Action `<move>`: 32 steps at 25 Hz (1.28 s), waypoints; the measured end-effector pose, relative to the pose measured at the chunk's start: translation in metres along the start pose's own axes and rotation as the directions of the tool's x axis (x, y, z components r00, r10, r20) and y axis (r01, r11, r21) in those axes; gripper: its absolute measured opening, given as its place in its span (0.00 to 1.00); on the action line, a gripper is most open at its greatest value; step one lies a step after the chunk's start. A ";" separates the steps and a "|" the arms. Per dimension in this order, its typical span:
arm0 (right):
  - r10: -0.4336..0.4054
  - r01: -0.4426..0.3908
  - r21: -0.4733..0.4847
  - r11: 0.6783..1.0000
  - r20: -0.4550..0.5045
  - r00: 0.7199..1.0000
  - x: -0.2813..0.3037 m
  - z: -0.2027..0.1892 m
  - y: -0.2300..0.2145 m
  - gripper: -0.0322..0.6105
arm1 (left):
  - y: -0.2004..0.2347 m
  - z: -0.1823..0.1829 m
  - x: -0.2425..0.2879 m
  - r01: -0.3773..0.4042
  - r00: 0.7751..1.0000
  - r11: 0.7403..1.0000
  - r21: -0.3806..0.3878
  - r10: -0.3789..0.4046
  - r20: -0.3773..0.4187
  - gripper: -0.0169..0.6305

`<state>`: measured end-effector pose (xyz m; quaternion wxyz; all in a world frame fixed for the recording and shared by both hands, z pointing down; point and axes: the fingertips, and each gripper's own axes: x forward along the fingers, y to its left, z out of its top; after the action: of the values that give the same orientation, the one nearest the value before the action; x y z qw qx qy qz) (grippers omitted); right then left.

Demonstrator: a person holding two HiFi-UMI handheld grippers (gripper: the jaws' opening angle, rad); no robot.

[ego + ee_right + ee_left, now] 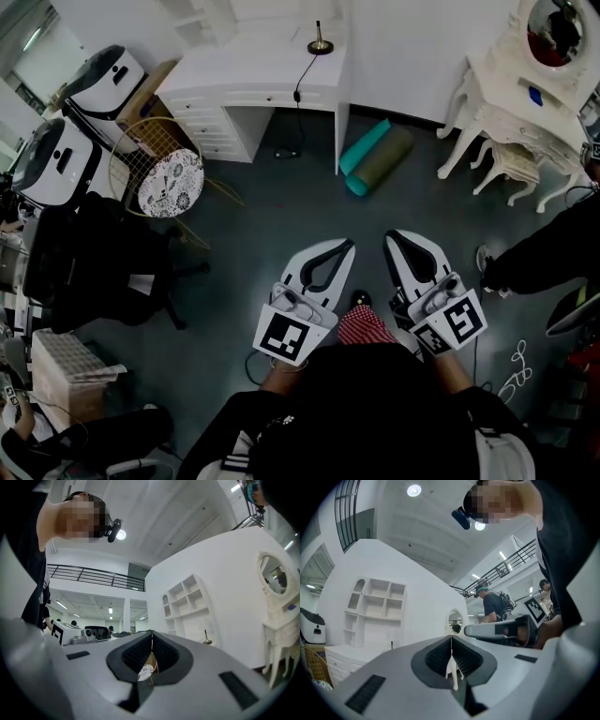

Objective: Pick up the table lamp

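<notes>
White table with drawers at back wall. Teal roll and olive roll side by side on grey floor. Patterned round cushion in wire basket, left. Black office chair nearer. White vanity with oval mirror, stool beside it, right. Open white shelf unit on wall. Person in dark shirt far off.

Jaws of right gripper together, empty; table lamp beyond.

I've got open floor straight ahead to the white desk. Rolled mats sit on the right of that lane, wire chair and black office chair crowd the left.
</notes>
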<state>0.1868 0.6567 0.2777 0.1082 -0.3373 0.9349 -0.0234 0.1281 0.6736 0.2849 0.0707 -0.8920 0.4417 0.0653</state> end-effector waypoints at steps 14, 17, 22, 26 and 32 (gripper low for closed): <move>0.069 -0.070 0.042 0.997 0.021 0.997 0.056 0.007 -0.074 0.08 | 0.049 -0.014 0.074 -0.055 0.998 0.998 0.008 0.055 -0.009 0.05; 0.078 -0.079 0.044 0.996 0.023 0.997 0.065 0.008 -0.090 0.08 | 0.058 -0.017 0.090 -0.066 0.998 0.998 0.010 0.066 -0.013 0.05; 0.079 -0.080 0.046 0.996 0.024 0.997 0.076 0.007 -0.119 0.08 | 0.067 -0.021 0.120 -0.066 0.998 0.997 0.033 0.066 -0.015 0.05; 0.067 -0.068 0.046 0.997 0.022 0.998 0.076 0.005 -0.143 0.08 | 0.066 -0.025 0.142 -0.053 0.999 0.999 0.012 0.053 -0.011 0.05; 0.080 -0.082 0.094 0.992 0.023 0.997 0.082 0.000 -0.164 0.08 | 0.069 -0.031 0.159 -0.062 0.998 0.998 0.028 0.063 -0.031 0.05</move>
<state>0.2282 0.4779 0.2818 0.1338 -0.2937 0.9446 -0.0601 0.1705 0.5027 0.2823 0.0738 -0.8777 0.4711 0.0474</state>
